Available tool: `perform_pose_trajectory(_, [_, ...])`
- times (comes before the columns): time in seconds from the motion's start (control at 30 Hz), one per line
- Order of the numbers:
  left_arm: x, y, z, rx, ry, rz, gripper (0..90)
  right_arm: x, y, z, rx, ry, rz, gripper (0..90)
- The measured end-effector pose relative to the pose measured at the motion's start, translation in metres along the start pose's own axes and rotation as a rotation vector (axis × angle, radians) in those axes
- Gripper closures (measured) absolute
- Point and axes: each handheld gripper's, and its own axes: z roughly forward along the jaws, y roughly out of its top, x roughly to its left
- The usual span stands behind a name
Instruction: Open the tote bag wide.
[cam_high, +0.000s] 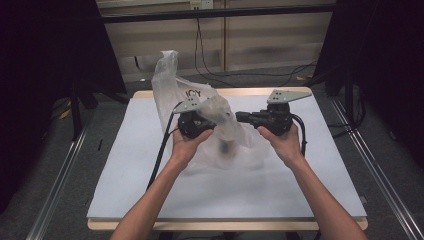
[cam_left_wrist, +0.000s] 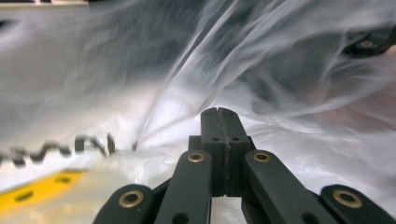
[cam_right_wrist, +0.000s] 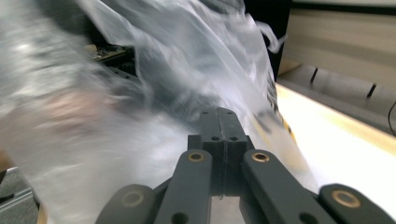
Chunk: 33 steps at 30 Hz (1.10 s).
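A clear plastic bag (cam_high: 168, 82) with black lettering hangs over the white table (cam_high: 150, 190), one end standing up at the back left. My left gripper (cam_high: 215, 116) points right into the film, and its jaws are pressed together on the bag. My right gripper (cam_high: 238, 117) points left and is also shut on the film. In the left gripper view the bag's creases (cam_left_wrist: 140, 70) run into the closed tips of the left gripper (cam_left_wrist: 218, 111), and a yellow print shows at the lower left. In the right gripper view the blurred bag (cam_right_wrist: 177, 60) drapes over the closed tips of the right gripper (cam_right_wrist: 218, 112).
A dark blurred patch (cam_high: 225, 148) shows through the bag's lower part; I cannot tell what it is. Metal rails (cam_high: 60, 175) run along both sides of the table. Cables (cam_high: 215, 75) lie on the floor behind it, and dark curtains stand left and right.
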Motion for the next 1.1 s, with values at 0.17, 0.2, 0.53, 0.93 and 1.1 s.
perform_pose_trajectory(0.17, [0.001, -0.016, -0.001, 0.024, -0.003, -0.017, 90.0, -0.005, -0.021, 0.003, 0.045, -0.007, 0.024, 90.0])
perform_pose_trajectory(0.2, [-0.001, -0.019, -0.002, 0.016, -0.001, -0.032, 90.0, -0.005, -0.021, 0.003, 0.045, -0.007, 0.024, 90.0])
perform_pose_trajectory(0.53, [0.007, -0.055, -0.016, 0.112, 0.006, -0.020, 90.0, -0.011, -0.080, 0.025, 0.201, -0.045, 0.055, 90.0])
perform_pose_trajectory(0.93, [0.022, -0.093, -0.006, 0.235, 0.041, -0.039, 90.0, -0.033, -0.123, 0.049, 0.375, -0.098, 0.094, 90.0])
perform_pose_trajectory(1.1, [0.025, -0.109, 0.004, 0.284, 0.058, -0.086, 90.0, -0.035, -0.132, 0.052, 0.406, -0.097, 0.098, 90.0])
